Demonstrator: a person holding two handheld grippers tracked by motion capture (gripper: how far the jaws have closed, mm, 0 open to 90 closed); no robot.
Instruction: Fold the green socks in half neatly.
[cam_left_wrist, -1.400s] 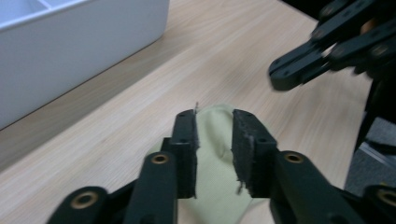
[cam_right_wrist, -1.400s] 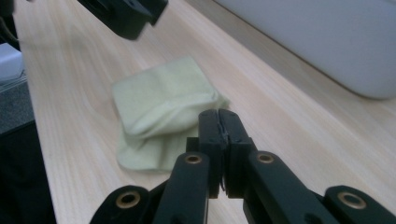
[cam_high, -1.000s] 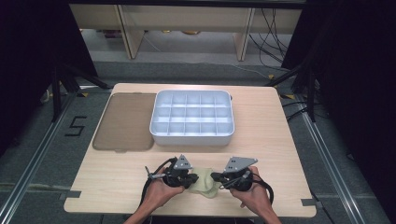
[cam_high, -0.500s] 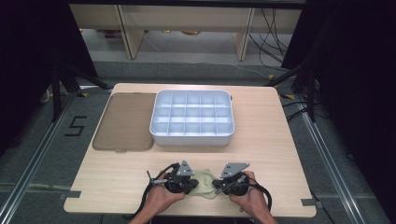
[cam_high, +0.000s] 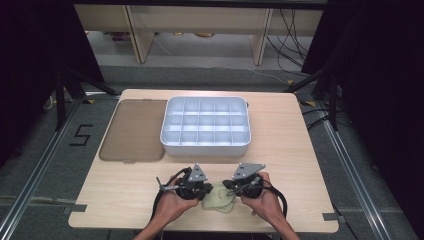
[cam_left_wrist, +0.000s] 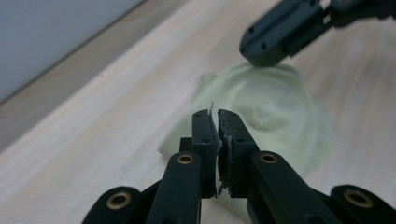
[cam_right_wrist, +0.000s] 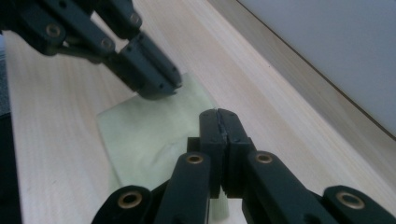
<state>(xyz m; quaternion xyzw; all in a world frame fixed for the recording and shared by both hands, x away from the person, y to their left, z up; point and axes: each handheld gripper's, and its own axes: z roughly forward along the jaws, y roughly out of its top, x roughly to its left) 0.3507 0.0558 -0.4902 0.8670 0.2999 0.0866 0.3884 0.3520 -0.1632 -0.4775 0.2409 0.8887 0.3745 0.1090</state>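
A small pale yellow-green cloth (cam_high: 220, 202) lies crumpled on the wooden table (cam_high: 300, 165) near its front edge, between the two hands. My left gripper (cam_high: 208, 193) meets the cloth from the left. In the left gripper view its jaws (cam_left_wrist: 215, 114) are shut with a thin edge of the cloth (cam_left_wrist: 280, 107) pinched between them. My right gripper (cam_high: 229, 191) comes in from the right. Its jaws (cam_right_wrist: 219, 114) are shut too, with a bit of the cloth (cam_right_wrist: 140, 135) showing beneath them. Each gripper's tip sits at an opposite edge of the cloth.
A white tray (cam_high: 205, 149) divided into several compartments stands in the middle of the table, beyond the hands. A flat brown lid (cam_high: 134, 130) lies to its left. Bare wood runs along the right side of the table.
The two hands have drawn slightly closer together, and the cloth between them has bunched up. Both sets of jaws have stayed shut.
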